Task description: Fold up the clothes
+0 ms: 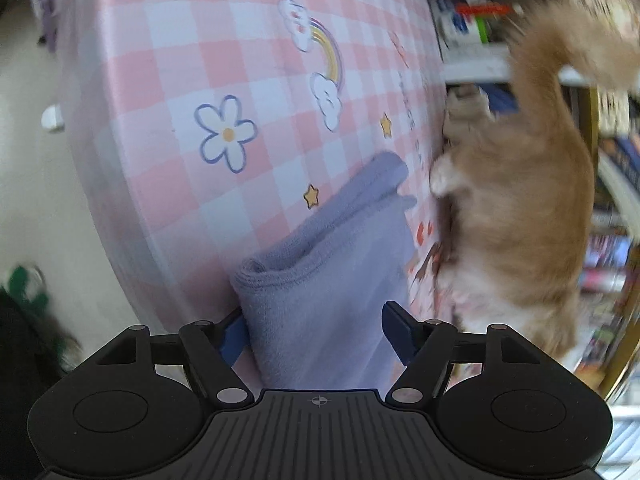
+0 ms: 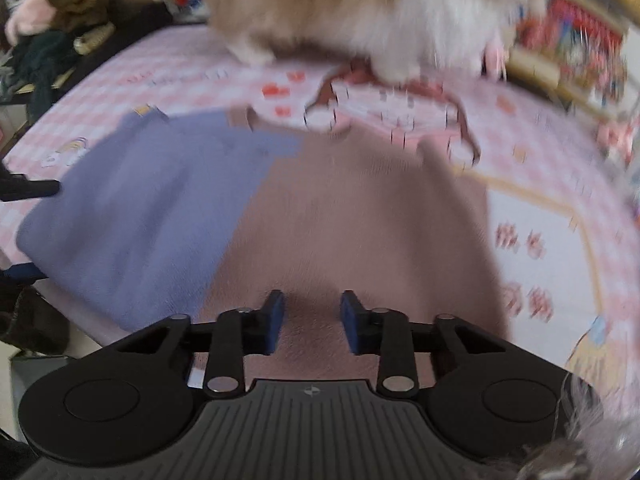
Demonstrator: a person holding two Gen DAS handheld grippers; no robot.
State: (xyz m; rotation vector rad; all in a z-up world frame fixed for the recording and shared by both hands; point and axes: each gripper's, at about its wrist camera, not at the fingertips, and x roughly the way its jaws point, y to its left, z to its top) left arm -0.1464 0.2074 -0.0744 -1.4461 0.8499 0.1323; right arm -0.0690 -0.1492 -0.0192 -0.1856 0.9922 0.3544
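A pink and white checked sheet [image 1: 192, 72] printed with a flower, a rainbow, clouds and small stars covers the bed, and in the right wrist view the same sheet [image 2: 560, 216] runs out to a white panel with a yellow border. A ginger and white cat [image 1: 520, 200] stands on the far edge of the sheet, its tail raised toward the shelves; in the right wrist view the cat [image 2: 360, 8] fills the top of the frame, blurred, with its front paws on the sheet just beyond the clothes. Shelves of books [image 1: 612, 168] stand behind it.

A brownish-pink garment [image 2: 360, 208] lies flat on the sheet, directly ahead of the right gripper [image 2: 311, 322]. A purple cloth [image 2: 140, 216] lies beside it on the left, their edges touching. In the left wrist view that purple cloth [image 1: 328, 280] is folded, with a rolled edge facing the camera.

The left gripper [image 1: 316, 336] has its blue fingers spread wide on either side of the purple cloth, and it does not pinch the cloth. The right gripper's fingers also stand apart, over the near edge of the brownish-pink garment, with nothing clamped between them. A dark pile of clothes [image 2: 44, 52] sits beyond the far left corner of the bed
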